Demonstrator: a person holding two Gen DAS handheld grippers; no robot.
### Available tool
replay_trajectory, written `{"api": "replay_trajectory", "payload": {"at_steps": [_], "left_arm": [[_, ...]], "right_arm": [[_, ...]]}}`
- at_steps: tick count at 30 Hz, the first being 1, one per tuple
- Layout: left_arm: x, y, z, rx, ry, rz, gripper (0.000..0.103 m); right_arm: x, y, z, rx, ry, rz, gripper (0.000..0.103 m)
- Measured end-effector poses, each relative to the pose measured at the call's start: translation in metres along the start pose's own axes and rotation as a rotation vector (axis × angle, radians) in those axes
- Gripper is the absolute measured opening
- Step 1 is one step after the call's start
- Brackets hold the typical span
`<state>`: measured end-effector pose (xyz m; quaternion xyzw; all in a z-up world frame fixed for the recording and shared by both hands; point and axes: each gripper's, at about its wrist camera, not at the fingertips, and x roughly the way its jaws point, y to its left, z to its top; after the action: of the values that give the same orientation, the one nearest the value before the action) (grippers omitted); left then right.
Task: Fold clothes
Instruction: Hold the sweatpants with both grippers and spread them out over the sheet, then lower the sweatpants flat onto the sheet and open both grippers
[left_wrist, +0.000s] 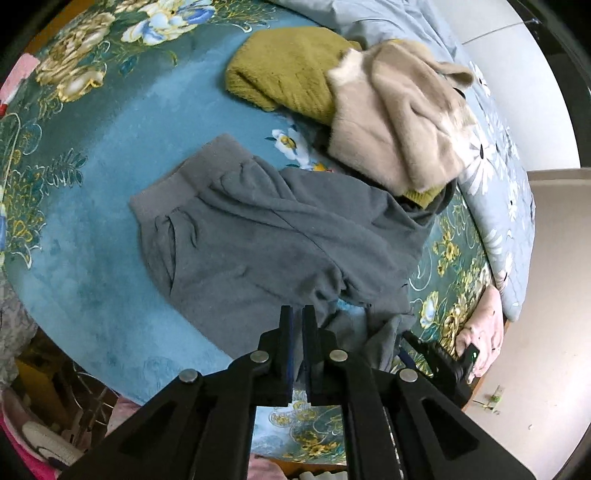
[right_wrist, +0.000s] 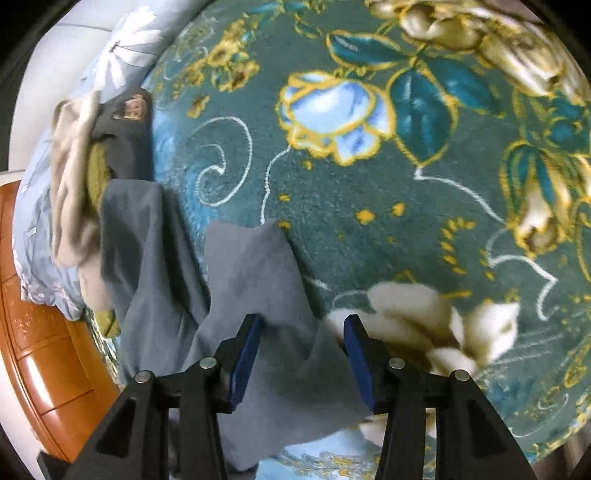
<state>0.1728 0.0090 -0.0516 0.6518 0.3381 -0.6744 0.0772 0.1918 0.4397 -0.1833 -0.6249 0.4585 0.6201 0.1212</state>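
A teal floral blanket (left_wrist: 92, 240) covers the bed, with a pale blue flowered duvet (left_wrist: 495, 192) bunched along its far edge. Grey sweatpants (left_wrist: 266, 236) lie spread across the blanket, waistband to the left. Beyond them sits a mustard knit sweater (left_wrist: 284, 77) with a fluffy beige garment (left_wrist: 399, 125) heaped partly over it. The right gripper (right_wrist: 302, 325) hangs wide apart over a grey pant leg, gripping nothing. The left gripper (left_wrist: 297, 314) is nearly closed and empty, just above the sweatpants' near edge.
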Motion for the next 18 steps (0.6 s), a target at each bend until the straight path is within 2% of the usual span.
{"api": "replay_trajectory", "payload": {"at_steps": [1, 2, 3, 5, 8, 12, 13, 15, 18], "left_arm": [[0.000, -0.002, -0.002, -0.003, -0.001, 0.004, 0.003], [-0.001, -0.003, -0.003, -0.014, 0.000, 0.004, 0.003], [-0.002, -0.004, -0.003, -0.025, -0.001, 0.001, 0.003], [-0.003, -0.006, -0.004, -0.047, -0.009, -0.003, 0.003], [-0.003, -0.014, -0.003, -0.060, -0.012, -0.006, 0.003], [0.002, -0.032, 0.001, -0.028, -0.011, -0.016, 0.003], [0.005, -0.036, 0.001, -0.020, -0.006, -0.015, 0.003], [0.011, -0.040, 0.001, -0.013, 0.007, -0.016, 0.003], [0.022, -0.043, -0.002, -0.022, 0.034, -0.014, 0.003]], "right_arm": [[0.004, 0.001, 0.002, -0.001, 0.021, 0.002, 0.043], [0.007, 0.003, 0.004, -0.004, 0.038, 0.004, 0.022], [0.008, 0.004, 0.003, -0.010, 0.047, 0.003, 0.009], [0.005, 0.004, 0.002, -0.023, 0.046, 0.012, 0.007], [-0.030, -0.001, 0.005, -0.033, -0.053, 0.064, 0.006], [-0.142, -0.023, -0.002, -0.112, -0.381, 0.116, 0.006], [-0.163, -0.033, -0.009, -0.136, -0.437, 0.112, 0.006], [-0.184, -0.059, -0.023, -0.137, -0.488, 0.089, 0.006], [-0.167, -0.110, -0.035, -0.050, -0.432, 0.007, 0.010]]}}
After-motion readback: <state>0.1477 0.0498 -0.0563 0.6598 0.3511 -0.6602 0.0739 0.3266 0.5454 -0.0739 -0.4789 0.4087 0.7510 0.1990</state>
